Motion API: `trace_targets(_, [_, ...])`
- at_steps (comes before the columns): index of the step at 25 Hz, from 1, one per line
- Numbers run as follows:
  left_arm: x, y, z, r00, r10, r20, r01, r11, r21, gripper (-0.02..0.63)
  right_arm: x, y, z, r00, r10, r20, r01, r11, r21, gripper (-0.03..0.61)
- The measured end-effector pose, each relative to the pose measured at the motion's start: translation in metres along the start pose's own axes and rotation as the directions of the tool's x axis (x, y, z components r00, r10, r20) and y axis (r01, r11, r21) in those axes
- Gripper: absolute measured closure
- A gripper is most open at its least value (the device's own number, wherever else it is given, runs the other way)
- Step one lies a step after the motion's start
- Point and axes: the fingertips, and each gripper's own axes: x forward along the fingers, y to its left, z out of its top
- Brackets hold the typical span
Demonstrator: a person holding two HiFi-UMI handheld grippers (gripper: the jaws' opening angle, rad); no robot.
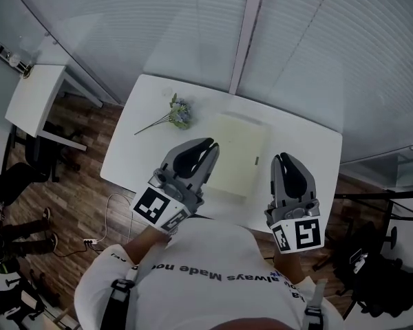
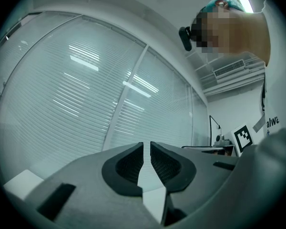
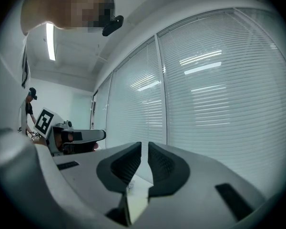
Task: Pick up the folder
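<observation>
Your white desk (image 1: pixel 127 153) stands by the window blinds. The pale folder (image 1: pixel 239 153) lies flat on it, right of centre. You hold your left tool (image 1: pixel 208 144) by the folder's left edge and your right tool (image 1: pixel 281 158) just off its right edge. Both tools have their jaws drawn together and grip nothing. A small flower sprig (image 1: pixel 175 113) lies left of the folder.

Left gripper (image 1: pixel 208 145) and right gripper (image 1: pixel 282 158) held side by side, apart, before the torso, both roughly level, jaws brought together, nothing gripped between either pair.
</observation>
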Motion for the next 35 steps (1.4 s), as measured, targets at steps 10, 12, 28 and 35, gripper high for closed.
trace_targets(10, [0.016,0.029,-0.061,0.991,0.034,-0.133,-0.044,0.996,-0.079,0.434,0.018,-0.024,-0.069,0.992,0.009,-0.122,0.000,0.998,0.068,0.428])
trace_targets(12, [0.018,0.038,-0.078,0.985,0.047,-0.164,-0.063,0.993,-0.095,0.431,0.023,-0.028,-0.093,0.985,0.006,-0.171,0.000,0.999,0.035,0.412])
trace_targets(28, [0.014,0.098,-0.231,0.884,0.066,-0.463,-0.177,0.964,-0.200,0.327,0.038,-0.054,-0.259,0.893,0.040,-0.448,0.021,0.991,0.130,0.313])
trace_targets(35, [0.005,0.114,-0.303,0.811,0.044,-0.583,-0.214,0.951,-0.225,0.299,0.040,-0.053,-0.317,0.849,0.096,-0.519,0.042,0.968,0.247,0.291])
